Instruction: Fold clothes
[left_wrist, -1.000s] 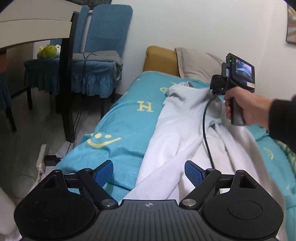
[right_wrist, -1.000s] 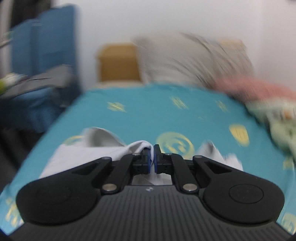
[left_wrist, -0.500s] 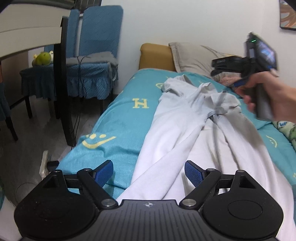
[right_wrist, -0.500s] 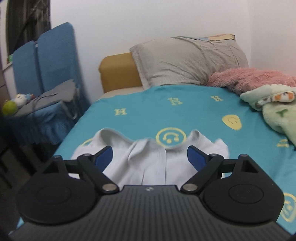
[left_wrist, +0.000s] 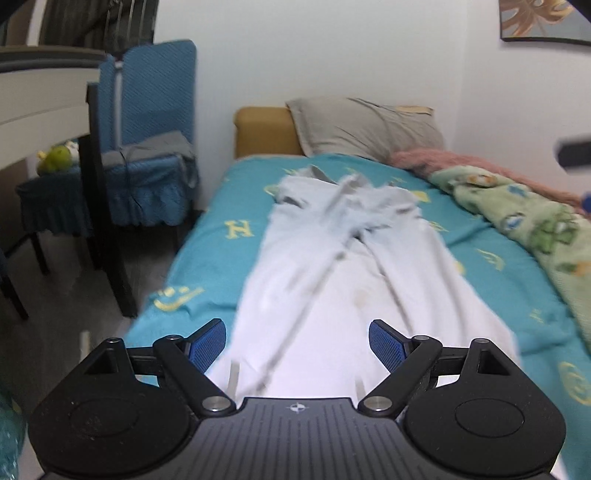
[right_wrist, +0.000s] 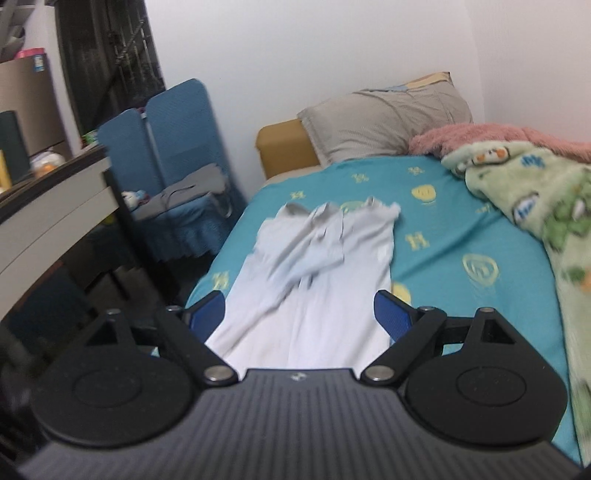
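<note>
You are holding both grippers above the foot end of the bed, and neither one is gripping anything. Your left gripper is hanging with its blue pads spread wide, the white shirt showing in the gap between them. Your right gripper is likewise spread, its pads standing apart over the lower part of the same shirt.

The shirt is lying lengthwise on the teal sheet, nearer the bed's left edge than its right, with the collar end pointing toward the head of the bed and the hem running out of view beneath the grippers. Its upper part is rumpled, with a fold of fabric crossing the front diagonally; the pictures are blurred there, so you cannot tell exactly how the sleeves are lying.

A grey pillow is leaning at the head end. A green patterned blanket and a pink fluffy one are bunching along the bed's right edge, apart from the shirt. Blue-covered chairs and a table are standing beside the bed's left edge.
</note>
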